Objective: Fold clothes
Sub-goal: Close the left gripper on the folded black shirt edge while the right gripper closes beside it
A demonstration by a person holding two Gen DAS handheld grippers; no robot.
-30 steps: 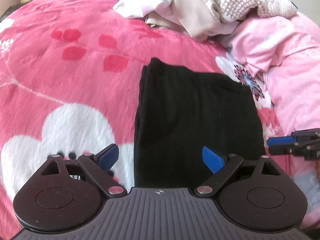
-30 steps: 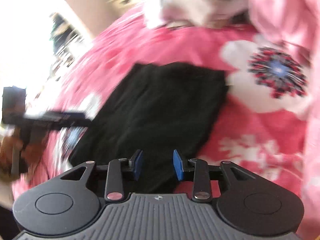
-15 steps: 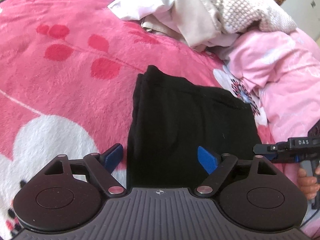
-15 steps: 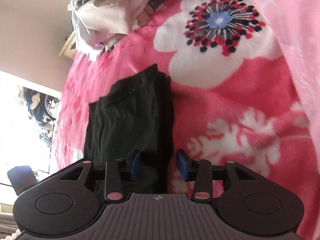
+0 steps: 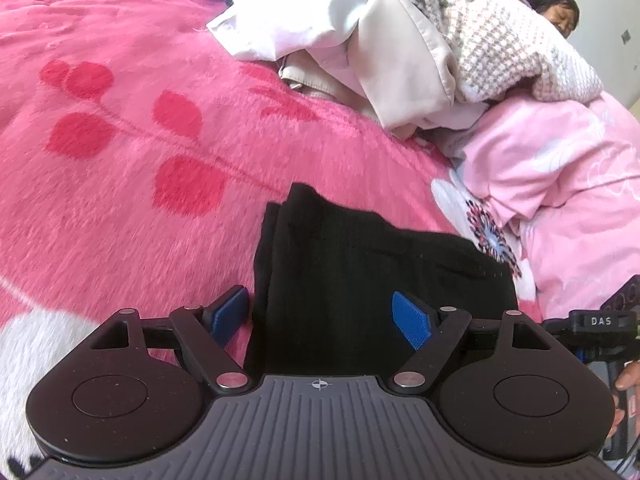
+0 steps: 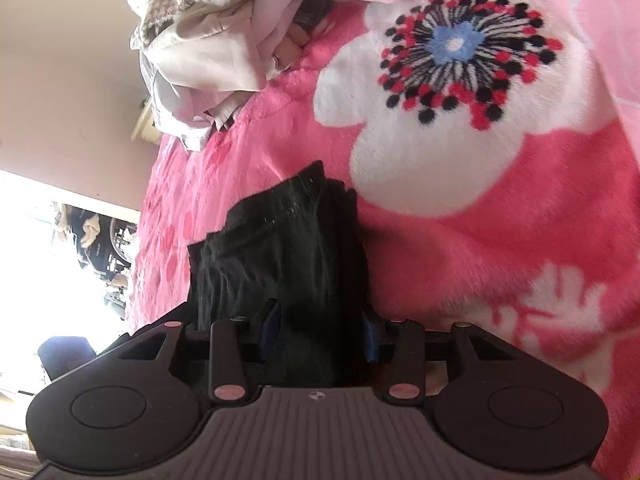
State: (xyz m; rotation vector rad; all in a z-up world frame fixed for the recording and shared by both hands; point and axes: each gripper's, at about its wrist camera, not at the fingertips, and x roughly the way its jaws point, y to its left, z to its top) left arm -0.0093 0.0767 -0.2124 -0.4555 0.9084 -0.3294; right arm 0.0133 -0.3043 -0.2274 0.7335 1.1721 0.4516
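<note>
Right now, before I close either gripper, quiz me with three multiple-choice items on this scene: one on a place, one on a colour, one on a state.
1. Where does the pile of unfolded clothes lie?
A. beyond the black garment, farther up the bed
B. on top of the black garment
C. under the left gripper

2. What colour is the folded garment?
A. white
B. black
C. blue

3. How does the left gripper stand?
A. shut on the blanket
B. shut on the garment
C. open, its fingers straddling the garment's near left part

Answers: 1 A, the pale heap sits past the garment on the pink blanket. 2 B, it is dark all over in both views. 3 C, the blue pads stand wide apart.
</note>
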